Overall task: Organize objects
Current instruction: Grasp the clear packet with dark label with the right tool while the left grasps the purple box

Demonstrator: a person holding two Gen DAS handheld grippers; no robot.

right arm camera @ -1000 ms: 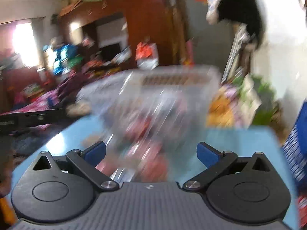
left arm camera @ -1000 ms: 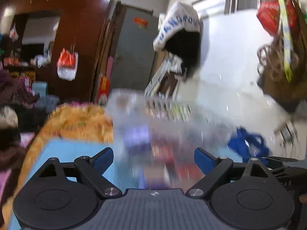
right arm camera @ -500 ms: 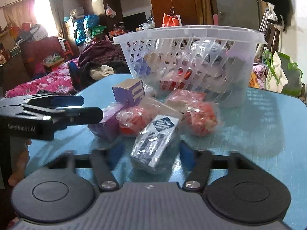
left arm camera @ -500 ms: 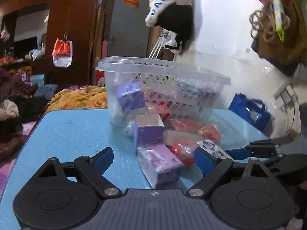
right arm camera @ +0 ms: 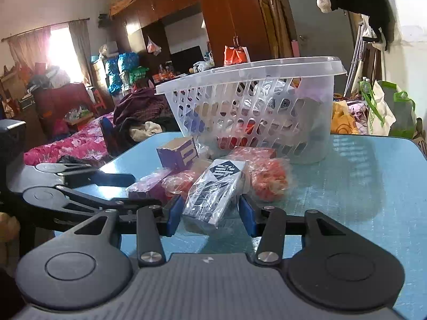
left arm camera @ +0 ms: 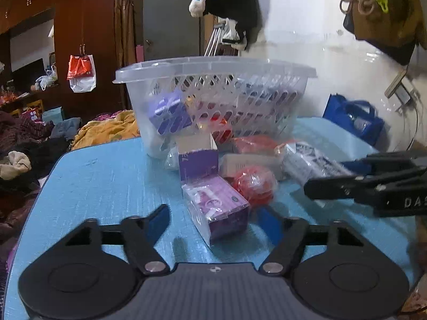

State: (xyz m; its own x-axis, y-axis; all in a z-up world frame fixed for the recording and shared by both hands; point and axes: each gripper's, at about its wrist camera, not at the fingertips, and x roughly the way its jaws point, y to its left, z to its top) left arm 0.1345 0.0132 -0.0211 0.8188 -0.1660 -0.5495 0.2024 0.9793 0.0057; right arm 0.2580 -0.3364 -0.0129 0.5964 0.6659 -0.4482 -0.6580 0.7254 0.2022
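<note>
A cluttered bedroom, with dark wardrobes in the upper left of both views, surrounds a blue bench [left arm camera: 106, 176] on which a clear slotted basket [left arm camera: 213, 98] stands, partly filled, behind a heap of wrapped goods. In the right wrist view the right gripper [right arm camera: 210, 214] has its fingers drawn in close on either side of a navy-and-white packet [right arm camera: 213, 192] at frame centre; they press its loose wrapper, though contact with the carton inside cannot be confirmed. In the left wrist view the left gripper [left arm camera: 213, 217] is closing, its blurred fingers flanking a purple wrapped box [left arm camera: 218, 208] without yet touching it. Likely faults: the slack film may slide within the right fingers so the packet droops or drops on lifting; the left fingers may nudge the red bundle [left arm camera: 253, 184] touching the box, or pinch wrapper only; the two tools, working near each other, may collide. Compared with half a second earlier, the left fingers stand narrower and nearer the box, which fills more of the lower frame, while the right fingers, then blurred, are now sharp about the packet.
</note>
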